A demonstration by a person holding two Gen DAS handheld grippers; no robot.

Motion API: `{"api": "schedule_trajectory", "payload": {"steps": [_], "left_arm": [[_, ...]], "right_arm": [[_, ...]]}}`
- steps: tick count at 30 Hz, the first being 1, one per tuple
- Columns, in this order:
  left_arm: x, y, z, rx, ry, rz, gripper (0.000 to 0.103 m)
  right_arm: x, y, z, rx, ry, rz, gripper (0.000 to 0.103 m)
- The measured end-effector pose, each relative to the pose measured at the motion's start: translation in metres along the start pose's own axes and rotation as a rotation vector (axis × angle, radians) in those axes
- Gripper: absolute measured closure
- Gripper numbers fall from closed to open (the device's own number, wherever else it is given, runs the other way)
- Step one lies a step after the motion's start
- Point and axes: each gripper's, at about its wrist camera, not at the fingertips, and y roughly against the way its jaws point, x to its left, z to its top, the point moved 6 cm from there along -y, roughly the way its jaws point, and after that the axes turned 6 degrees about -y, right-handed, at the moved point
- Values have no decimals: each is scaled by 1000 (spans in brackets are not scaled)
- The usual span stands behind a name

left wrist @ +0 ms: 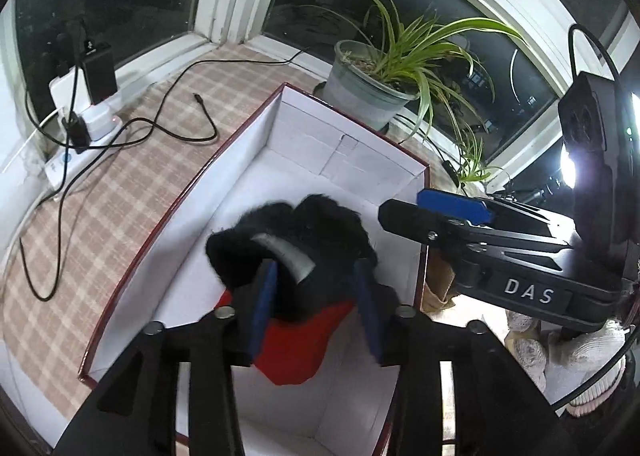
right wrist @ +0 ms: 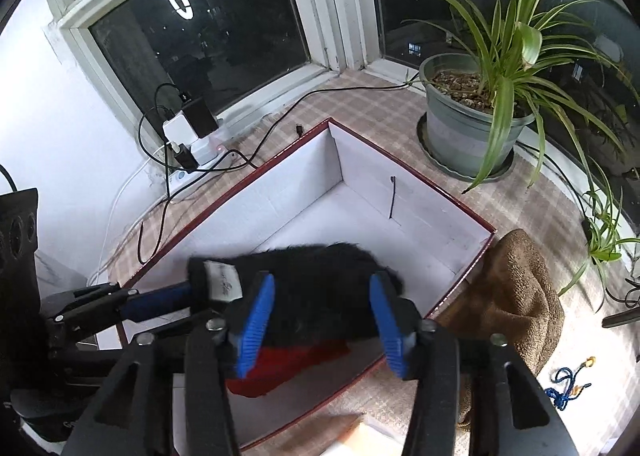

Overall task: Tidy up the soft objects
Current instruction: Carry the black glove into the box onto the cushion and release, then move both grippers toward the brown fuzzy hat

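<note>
Two grippers hang over a white-lined box (left wrist: 304,136) on a checked cloth. In the left wrist view, the left gripper (left wrist: 316,308) stands spread around a black fluffy hat (left wrist: 296,240), which lies on a red cloth (left wrist: 296,348) inside the box. In the right wrist view, the right gripper (right wrist: 322,326) stands spread too, pads beside the hat, not squeezing it. A brown hat (right wrist: 516,296) lies just outside the box.

A furry item (right wrist: 320,280) lies on a cloth (right wrist: 288,368) inside the box (right wrist: 400,192), potted plant (right wrist: 472,128) behind.
</note>
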Motion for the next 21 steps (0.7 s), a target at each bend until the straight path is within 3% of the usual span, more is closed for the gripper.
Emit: {"api": "schedule_trajectory", "payload": {"steps": [5, 9, 14, 21], "left_arm": [[-4, 6, -2, -9, 3, 3, 60], [-16, 14, -3, -24, -5, -12, 51], [-45, 24, -6, -47, -31, -41, 50], [-100, 17, -15, -42, -102, -78, 42]], "right_arm": [[-8, 11, -3, -9, -15, 8, 49], [-20, 29, -5, -25, -33, 16, 48], [-46, 57, -10, -56, -59, 5, 40], [-103, 86, -20, -73, -115, -26, 33]]}}
